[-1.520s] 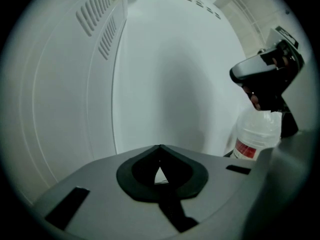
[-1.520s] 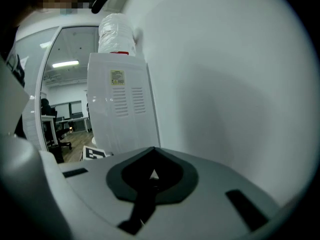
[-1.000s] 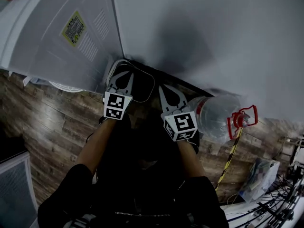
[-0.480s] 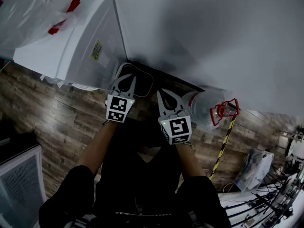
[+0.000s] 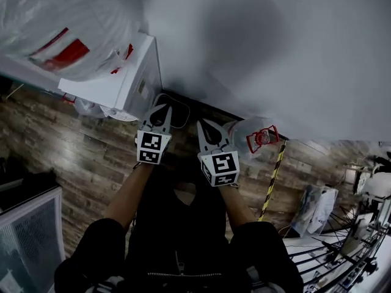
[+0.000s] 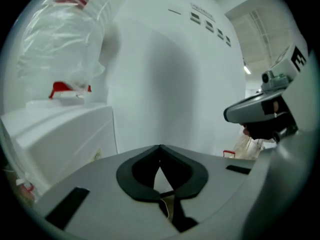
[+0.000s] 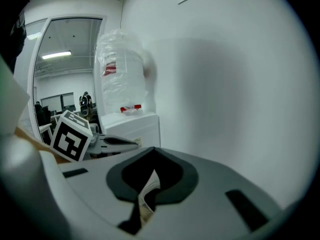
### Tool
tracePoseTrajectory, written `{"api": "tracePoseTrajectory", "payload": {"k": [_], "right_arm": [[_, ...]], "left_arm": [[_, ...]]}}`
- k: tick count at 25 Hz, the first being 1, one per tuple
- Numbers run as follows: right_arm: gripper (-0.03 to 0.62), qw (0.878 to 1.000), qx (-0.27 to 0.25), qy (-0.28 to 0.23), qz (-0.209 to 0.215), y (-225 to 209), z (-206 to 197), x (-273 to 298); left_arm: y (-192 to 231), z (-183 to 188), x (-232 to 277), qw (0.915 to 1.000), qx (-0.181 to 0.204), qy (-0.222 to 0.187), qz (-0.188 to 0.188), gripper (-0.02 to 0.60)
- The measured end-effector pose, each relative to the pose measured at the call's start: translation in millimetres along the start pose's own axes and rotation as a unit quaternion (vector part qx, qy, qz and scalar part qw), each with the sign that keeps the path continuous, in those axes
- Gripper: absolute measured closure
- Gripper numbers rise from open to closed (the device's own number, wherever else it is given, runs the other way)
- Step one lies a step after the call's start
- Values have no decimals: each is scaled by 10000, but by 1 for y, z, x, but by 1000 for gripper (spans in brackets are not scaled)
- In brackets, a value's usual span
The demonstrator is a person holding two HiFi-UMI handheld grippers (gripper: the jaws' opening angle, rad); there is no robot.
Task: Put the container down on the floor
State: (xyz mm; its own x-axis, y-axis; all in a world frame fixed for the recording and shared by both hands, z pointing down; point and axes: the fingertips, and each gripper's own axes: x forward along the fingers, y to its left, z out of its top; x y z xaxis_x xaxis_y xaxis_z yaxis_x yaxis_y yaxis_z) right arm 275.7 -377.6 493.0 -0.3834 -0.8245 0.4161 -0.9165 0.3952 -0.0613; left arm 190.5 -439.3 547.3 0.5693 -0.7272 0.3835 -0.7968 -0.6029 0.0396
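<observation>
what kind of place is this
Likely an office or lab corner with a water station: a white water dispenser topped with a plastic-wrapped jug, a second jug lying on the wood-look floor, and tangled cables nearby.

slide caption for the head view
Both shut: left hand-held gripper and right hand-held gripper over wood floor; jug lying at right

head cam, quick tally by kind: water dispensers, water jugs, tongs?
White box-shaped water dispenser: 1
Large clear plastic water jugs: 2, one up top, one down low with a red cap
Grey two-jaw tongs with marker cubes: 2, left, right
Total: 5
</observation>
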Motion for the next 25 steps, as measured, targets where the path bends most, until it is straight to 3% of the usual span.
{"api": "tracePoseTrajectory", "payload": {"k": [5, 11, 19, 25], "right_arm": [[583, 9996, 245, -15, -149, 15, 60, -35], [583, 9982, 503, -151, -288, 44, 113, -66], [585, 9980, 570, -159, -239, 78, 124, -81], [585, 9977, 577, -308, -188, 97, 131, -87]], "left_arm": [[-2, 66, -45, 9997, -48, -182, -123, 568], [1, 119, -89, 9994, -138, -291, -87, 568], [17, 141, -128, 9985, -387, -365, 133, 567], [24, 139, -157, 9983, -369, -401, 186, 567]]}}
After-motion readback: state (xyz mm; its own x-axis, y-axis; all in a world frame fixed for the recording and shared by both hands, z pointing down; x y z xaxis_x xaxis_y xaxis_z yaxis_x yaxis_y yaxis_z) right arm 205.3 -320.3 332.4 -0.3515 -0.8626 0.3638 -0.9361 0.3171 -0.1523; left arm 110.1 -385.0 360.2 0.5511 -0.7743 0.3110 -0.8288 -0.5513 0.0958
